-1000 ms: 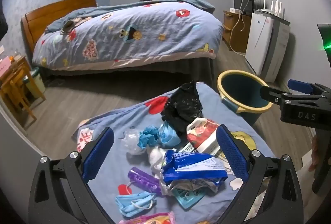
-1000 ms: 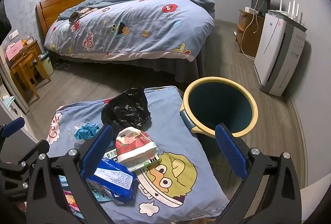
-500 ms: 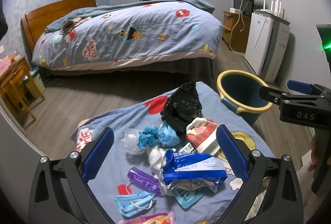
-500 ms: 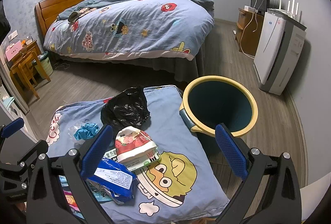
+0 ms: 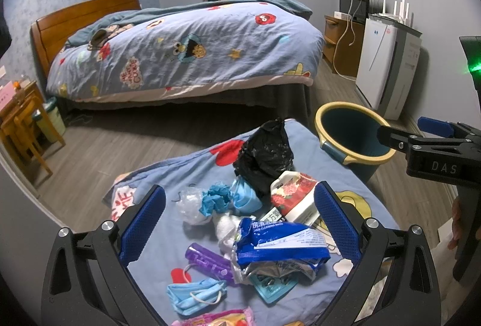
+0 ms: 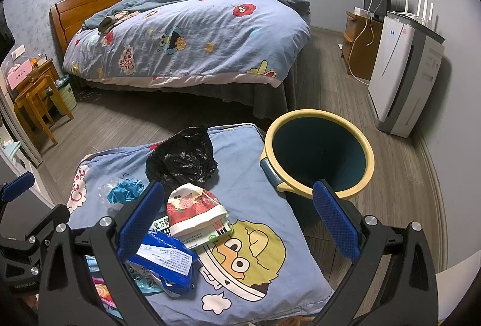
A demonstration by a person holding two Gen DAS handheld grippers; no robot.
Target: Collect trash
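1. We hold our left gripper (image 5: 239, 220) above a pile of trash, and its two blue fingers (image 5: 141, 225) are wide apart with nothing between them.
2. Our right gripper (image 6: 237, 219) is wide apart too and holds nothing.
3. The trash lies on a blue cartoon cloth (image 6: 258, 172) spread over a low, soft surface.
4. A black plastic bag (image 5: 264, 156) sits at the far end of the pile.
5. Just in front of it lies a red flower packet (image 6: 195, 210), resting on a green and white box (image 6: 221, 231).
6. Next to the bag are a crumpled blue ball (image 5: 215, 201) and a clear plastic wrap (image 5: 188, 204).
7. A blue wipes pack (image 5: 279, 241) lies in the middle, close to us.
8. A purple wrapper (image 5: 207, 261) is touching its left side.
9. A blue face mask (image 5: 195, 294) lies nearest to us, beside a pink wrapper (image 5: 222, 318) at the bottom edge.
10. The trash bin (image 6: 318, 157) stands on the floor just beside the right edge of the cloth. It has a yellow rim, and we see nothing inside it.
11. A big bed (image 5: 186, 55) stands farther back in the room.
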